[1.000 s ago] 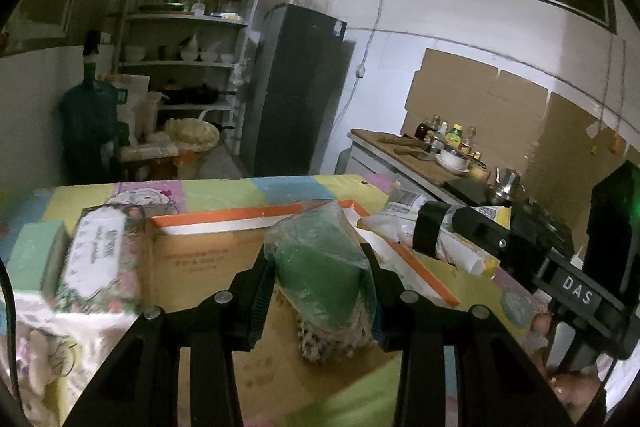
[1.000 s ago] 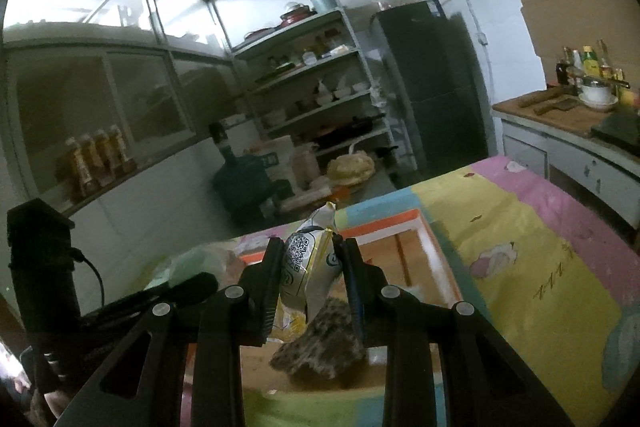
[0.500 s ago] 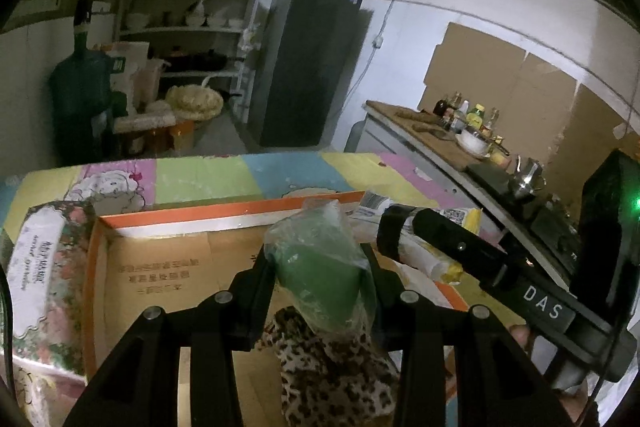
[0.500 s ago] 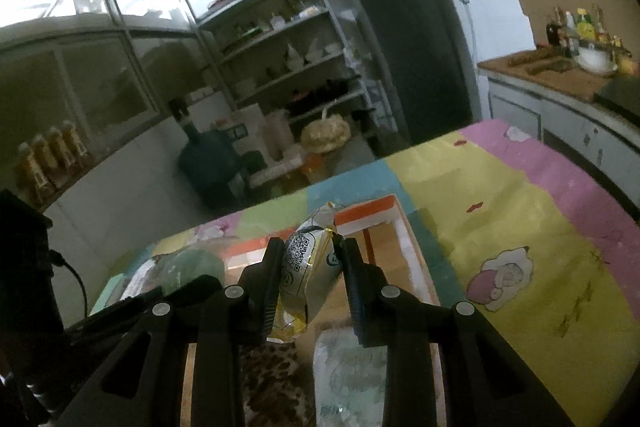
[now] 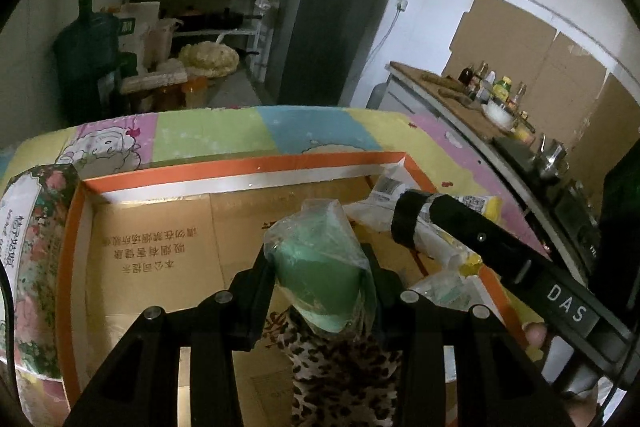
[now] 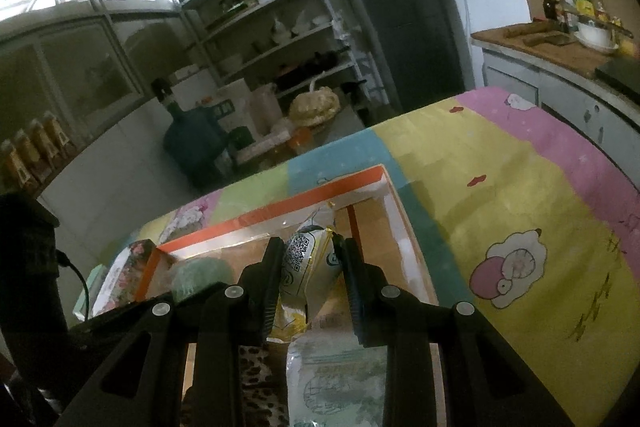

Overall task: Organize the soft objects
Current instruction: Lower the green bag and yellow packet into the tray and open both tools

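My left gripper (image 5: 318,267) is shut on a green soft bundle in a clear plastic bag (image 5: 320,267), held over a shallow cardboard box with an orange rim (image 5: 240,165). A leopard-print cloth (image 5: 340,367) lies in the box below it. My right gripper (image 6: 310,267) is shut on a white and yellow packet with a QR code (image 6: 306,267), also over the box (image 6: 280,209). A pale green printed pack (image 6: 340,379) lies in the box under the right gripper. In the left wrist view the right gripper (image 5: 408,223) reaches in from the right with its packet (image 5: 476,205).
A floral tissue pack (image 5: 24,247) stands against the box's left side. The box sits on a table with a pastel cartoon cloth (image 6: 500,187). Behind are a water jug (image 5: 86,59), shelves (image 6: 280,27), a dark fridge (image 5: 332,15) and a counter with bottles (image 5: 480,99).
Both grippers have come forward and down over the box with their loads, tipping to look into it. The leopard cloth and pale green pack now show beneath them.
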The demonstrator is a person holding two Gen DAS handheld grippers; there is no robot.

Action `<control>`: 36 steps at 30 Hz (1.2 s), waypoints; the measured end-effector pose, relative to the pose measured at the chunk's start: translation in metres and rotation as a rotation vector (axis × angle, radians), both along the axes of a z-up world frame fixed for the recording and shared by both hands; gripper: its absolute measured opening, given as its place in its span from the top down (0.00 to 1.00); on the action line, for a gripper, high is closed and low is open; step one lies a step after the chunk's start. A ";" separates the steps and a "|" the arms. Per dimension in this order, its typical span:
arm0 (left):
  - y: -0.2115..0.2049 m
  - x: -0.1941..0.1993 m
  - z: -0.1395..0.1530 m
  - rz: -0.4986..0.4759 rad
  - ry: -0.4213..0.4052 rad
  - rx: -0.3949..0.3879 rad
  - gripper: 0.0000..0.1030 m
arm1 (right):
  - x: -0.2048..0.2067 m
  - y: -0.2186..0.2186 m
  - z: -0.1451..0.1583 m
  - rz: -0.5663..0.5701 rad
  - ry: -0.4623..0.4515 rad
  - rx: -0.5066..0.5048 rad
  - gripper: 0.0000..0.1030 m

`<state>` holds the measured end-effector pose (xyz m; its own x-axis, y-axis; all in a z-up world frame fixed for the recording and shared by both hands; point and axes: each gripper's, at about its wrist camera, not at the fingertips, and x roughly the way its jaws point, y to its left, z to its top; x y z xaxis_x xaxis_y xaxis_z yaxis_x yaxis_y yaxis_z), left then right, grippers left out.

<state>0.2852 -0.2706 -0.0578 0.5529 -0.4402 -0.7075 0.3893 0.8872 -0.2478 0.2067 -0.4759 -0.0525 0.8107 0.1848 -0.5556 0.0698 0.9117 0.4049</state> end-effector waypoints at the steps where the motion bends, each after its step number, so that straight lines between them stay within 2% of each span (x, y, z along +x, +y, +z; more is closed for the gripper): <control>1: -0.001 0.000 -0.001 -0.001 0.008 0.000 0.60 | 0.001 -0.001 -0.001 0.001 0.000 0.001 0.70; 6: -0.004 0.002 -0.008 -0.030 0.060 0.003 0.60 | 0.002 -0.002 -0.005 0.001 0.017 0.004 0.70; 10: -0.001 0.004 -0.017 -0.034 0.109 -0.027 0.58 | 0.003 -0.005 -0.012 0.004 0.053 0.040 0.68; 12: 0.001 0.005 -0.019 -0.035 0.112 -0.034 0.50 | 0.000 -0.010 -0.015 0.010 0.054 0.089 0.60; 16: 0.008 0.003 -0.018 -0.021 0.108 -0.069 0.43 | -0.007 -0.017 -0.013 0.008 0.031 0.134 0.49; 18: 0.010 0.001 -0.015 -0.010 0.095 -0.082 0.33 | -0.010 -0.016 -0.009 0.013 0.015 0.125 0.46; 20: 0.014 -0.003 -0.009 0.005 0.066 -0.095 0.31 | -0.013 -0.014 -0.004 0.018 0.002 0.116 0.43; 25: 0.021 -0.011 0.005 0.003 0.021 -0.122 0.30 | -0.023 -0.010 0.004 0.022 -0.028 0.115 0.39; 28: 0.023 -0.022 0.017 -0.012 -0.038 -0.128 0.30 | -0.030 -0.008 0.010 0.016 -0.045 0.115 0.33; 32: 0.028 -0.036 0.030 -0.014 -0.112 -0.138 0.30 | -0.043 -0.005 0.019 0.010 -0.066 0.122 0.32; 36: 0.035 -0.046 0.039 -0.017 -0.140 -0.101 0.30 | -0.059 0.002 0.030 -0.007 -0.100 0.085 0.32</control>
<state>0.2394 -0.2357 -0.0185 0.6345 -0.5155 -0.5759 0.4413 0.8533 -0.2777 0.1476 -0.4737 -0.0221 0.8627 0.2219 -0.4545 0.0312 0.8735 0.4857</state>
